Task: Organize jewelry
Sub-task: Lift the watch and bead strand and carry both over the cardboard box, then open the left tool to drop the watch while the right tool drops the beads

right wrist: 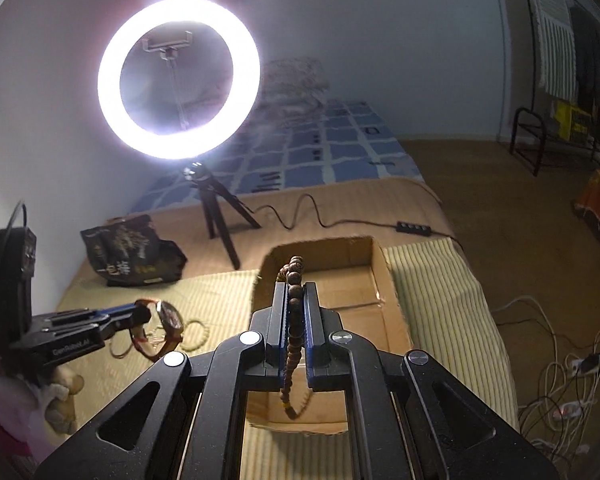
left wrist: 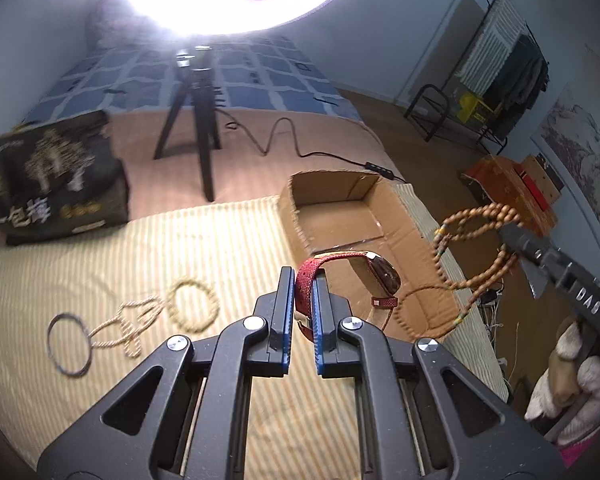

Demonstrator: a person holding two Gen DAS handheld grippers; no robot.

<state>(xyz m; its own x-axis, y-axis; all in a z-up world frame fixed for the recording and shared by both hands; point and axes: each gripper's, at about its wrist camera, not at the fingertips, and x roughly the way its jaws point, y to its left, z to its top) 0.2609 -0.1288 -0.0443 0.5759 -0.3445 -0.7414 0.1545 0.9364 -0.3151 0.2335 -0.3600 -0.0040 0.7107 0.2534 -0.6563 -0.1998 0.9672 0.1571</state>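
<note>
My left gripper [left wrist: 302,280] is shut on the red strap of a wristwatch [left wrist: 376,276], held in the air just left of an open cardboard box [left wrist: 340,208]. From the right wrist, that gripper [right wrist: 140,314] and the watch [right wrist: 168,318] show at lower left. My right gripper [right wrist: 295,292] is shut on a long string of brown wooden beads [right wrist: 294,276], above the box [right wrist: 380,280]. The left wrist view shows those beads [left wrist: 472,232] dangling in loops from the right gripper [left wrist: 508,230] beside the box. A thin ring [left wrist: 69,344], a cord necklace [left wrist: 136,320] and a bead bracelet [left wrist: 192,300] lie on the striped mat.
A ring light on a black tripod [right wrist: 220,216] stands behind the box, its cable [right wrist: 340,222] trailing right. A dark printed bag [left wrist: 56,184] sits at the mat's far left. Cables and a power strip [right wrist: 572,380] lie on the floor past the bed's right edge.
</note>
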